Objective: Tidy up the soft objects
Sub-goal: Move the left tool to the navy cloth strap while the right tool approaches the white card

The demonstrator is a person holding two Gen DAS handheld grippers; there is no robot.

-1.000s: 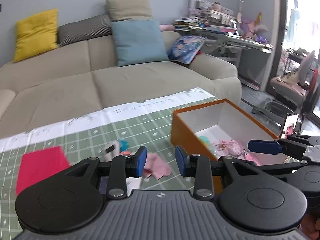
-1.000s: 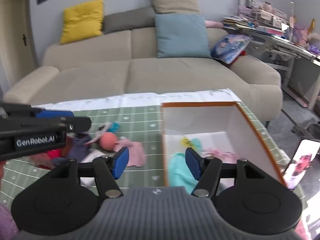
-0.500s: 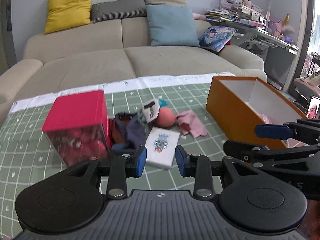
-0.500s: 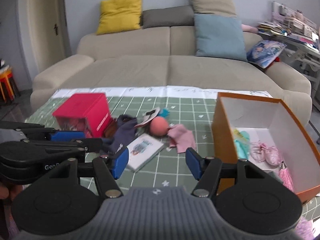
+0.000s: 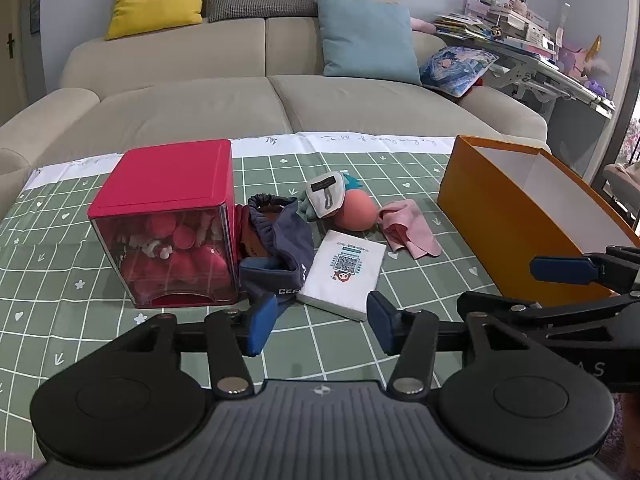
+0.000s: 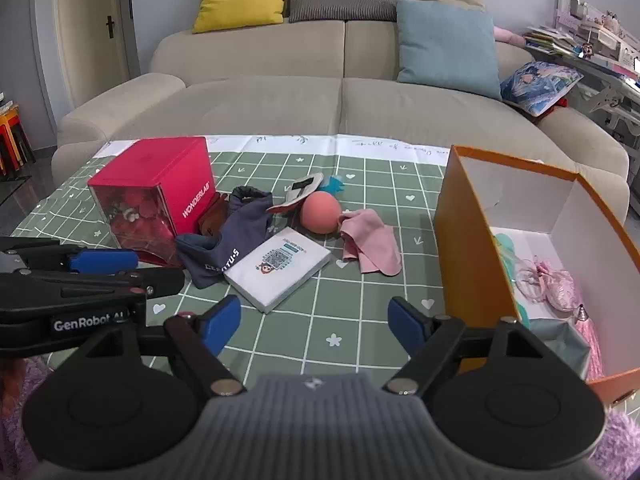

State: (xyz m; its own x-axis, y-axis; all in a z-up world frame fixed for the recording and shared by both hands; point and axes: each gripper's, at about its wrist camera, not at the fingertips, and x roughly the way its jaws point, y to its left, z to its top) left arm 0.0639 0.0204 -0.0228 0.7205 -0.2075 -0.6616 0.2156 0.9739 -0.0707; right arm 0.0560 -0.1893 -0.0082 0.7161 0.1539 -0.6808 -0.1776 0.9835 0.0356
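Observation:
A pile of soft things lies mid-table: a navy cloth pouch (image 5: 276, 248), a pink ball (image 5: 356, 212), a pink cloth (image 5: 408, 232), a white-grey sock (image 5: 326, 196) and a white tissue pack (image 5: 344, 272). The open orange box (image 6: 460, 240) at the right holds a teal cloth (image 6: 506, 248) and pink shoes (image 6: 552, 284). My left gripper (image 5: 320, 322) hovers just short of the tissue pack, jaws opening, nothing between them. Over the bare cloth in front of the pile, my right gripper (image 6: 314, 324) is also opening and empty.
A red box with a clear front (image 5: 168, 216) stands left of the pile, touching the navy pouch. The table wears a green chequered cloth (image 6: 360, 312). Behind it is a beige sofa (image 5: 280, 104) with cushions; a cluttered desk (image 5: 520, 44) stands at the far right.
Both views swung left, away from the orange box, and sank towards the pile. The jaws of both grippers now stand wider apart.

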